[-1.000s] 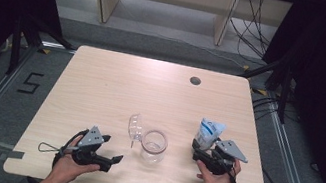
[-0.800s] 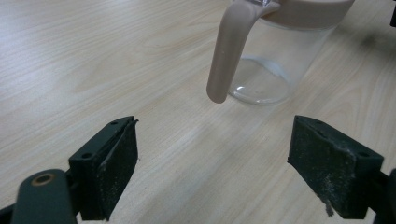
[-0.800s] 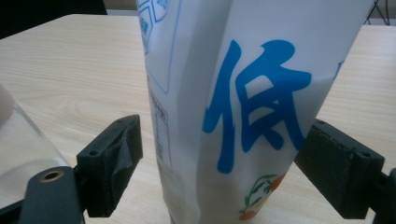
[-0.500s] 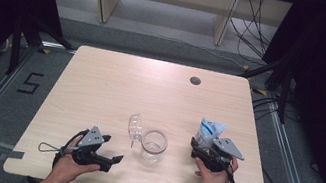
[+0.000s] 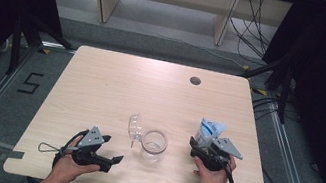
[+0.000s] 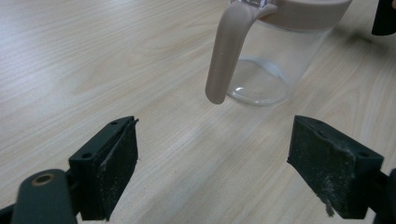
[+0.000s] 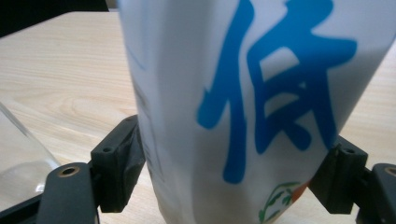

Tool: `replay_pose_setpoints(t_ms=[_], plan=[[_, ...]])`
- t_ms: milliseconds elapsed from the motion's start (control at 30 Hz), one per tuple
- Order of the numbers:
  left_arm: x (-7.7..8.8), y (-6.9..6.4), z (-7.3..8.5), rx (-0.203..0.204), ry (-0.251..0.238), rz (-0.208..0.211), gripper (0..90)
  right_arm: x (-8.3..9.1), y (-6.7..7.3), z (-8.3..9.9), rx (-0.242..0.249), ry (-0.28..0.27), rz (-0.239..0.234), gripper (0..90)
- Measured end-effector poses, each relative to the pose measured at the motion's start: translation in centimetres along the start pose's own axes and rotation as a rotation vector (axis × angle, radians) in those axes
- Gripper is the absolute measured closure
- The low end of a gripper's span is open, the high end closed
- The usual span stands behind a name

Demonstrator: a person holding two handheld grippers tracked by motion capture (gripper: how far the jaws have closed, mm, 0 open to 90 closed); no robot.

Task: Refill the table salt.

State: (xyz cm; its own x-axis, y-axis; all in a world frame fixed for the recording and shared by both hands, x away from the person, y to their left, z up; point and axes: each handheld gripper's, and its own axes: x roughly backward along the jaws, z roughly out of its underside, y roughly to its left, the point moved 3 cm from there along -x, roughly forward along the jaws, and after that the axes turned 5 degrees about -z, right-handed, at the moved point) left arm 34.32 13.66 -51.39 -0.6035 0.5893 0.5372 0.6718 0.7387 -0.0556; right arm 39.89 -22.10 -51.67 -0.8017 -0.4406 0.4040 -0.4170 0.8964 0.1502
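Note:
A white pouch (image 5: 208,128) with blue print stands upright at the table's right. My right gripper (image 5: 201,144) reaches it from the near side. In the right gripper view the pouch (image 7: 243,93) sits between the jaws, which have just been closing, and both pads touch its sides. A clear jar (image 5: 153,147) with its clear lid (image 5: 135,126) flipped open stands at the near middle. My left gripper (image 5: 111,148) lies low on the table to the jar's left, open, with nothing between its pads (image 6: 114,172). The jar (image 6: 275,56) and its beige handle (image 6: 224,56) are just ahead of it.
The pale wooden table (image 5: 116,83) has a round cable hole (image 5: 195,81) at the far right. Shelf legs and loose cables stand on the floor beyond the far edge. Dark curtains hang on both sides.
The right hand has shifted a little to the left at the pouch. The left gripper, the jar and the pouch stand where they were.

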Motion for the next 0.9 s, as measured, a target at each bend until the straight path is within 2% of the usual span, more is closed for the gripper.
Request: replay_pose_setpoints(t_ms=[67, 100, 167, 233, 267, 400, 433, 600, 667, 700, 733, 867, 900], plan=[[-0.11, 0.03, 0.02, -0.008, -0.008, 0.006, 15.4, 0.01, -0.20, 0.21, -0.017, 0.017, 0.011, 24.9], [-0.12, -0.01, 0.02, -0.005, -0.012, 0.006, 15.4, -0.05, -0.31, 0.28, -0.010, 0.011, 0.019, 25.4], [-0.03, 0.01, 0.00, -0.006, -0.001, 0.005, 15.4, 0.08, -0.36, 0.30, -0.027, 0.004, 0.001, 26.1], [-0.07, -0.01, 0.01, -0.006, -0.002, 0.004, 15.4, 0.08, -0.43, 0.36, -0.025, 0.008, 0.000, 26.2], [-0.05, -0.04, 0.02, -0.004, -0.002, 0.003, 15.4, 0.01, -0.25, 0.42, -0.042, -0.003, 0.002, 26.8], [-0.05, -0.04, 0.00, -0.004, 0.000, 0.007, 15.4, -0.15, -0.37, 0.54, -0.028, 0.006, 0.009, 27.5], [-0.10, -0.05, 0.01, -0.004, -0.006, 0.001, 15.4, -0.09, -0.36, 0.57, -0.027, 0.009, -0.012, 27.9], [-0.09, -0.07, 0.01, -0.003, -0.004, 0.003, 15.4, -0.21, -0.47, 0.64, -0.010, 0.001, 0.001, 28.4], [-0.04, -0.05, 0.00, -0.005, 0.000, 0.006, 15.4, -0.20, -0.32, 0.70, -0.019, 0.010, -0.003, 28.5], [-0.11, -0.07, 0.01, -0.004, -0.008, 0.002, 15.4, -0.17, 0.06, 0.76, -0.059, 0.006, -0.002, 28.8], [-0.09, -0.07, 0.02, -0.004, -0.004, 0.003, 15.4, -0.22, -0.33, 0.74, -0.008, 0.020, 0.002, 28.8], [-0.07, -0.10, 0.02, -0.004, 0.000, 0.002, 15.4, -0.30, -0.34, 0.78, -0.012, 0.018, 0.000, 29.3], [-0.07, -0.09, 0.02, -0.005, 0.001, 0.002, 15.4, -0.44, -0.46, 0.79, -0.002, 0.012, 0.017, 29.4]])
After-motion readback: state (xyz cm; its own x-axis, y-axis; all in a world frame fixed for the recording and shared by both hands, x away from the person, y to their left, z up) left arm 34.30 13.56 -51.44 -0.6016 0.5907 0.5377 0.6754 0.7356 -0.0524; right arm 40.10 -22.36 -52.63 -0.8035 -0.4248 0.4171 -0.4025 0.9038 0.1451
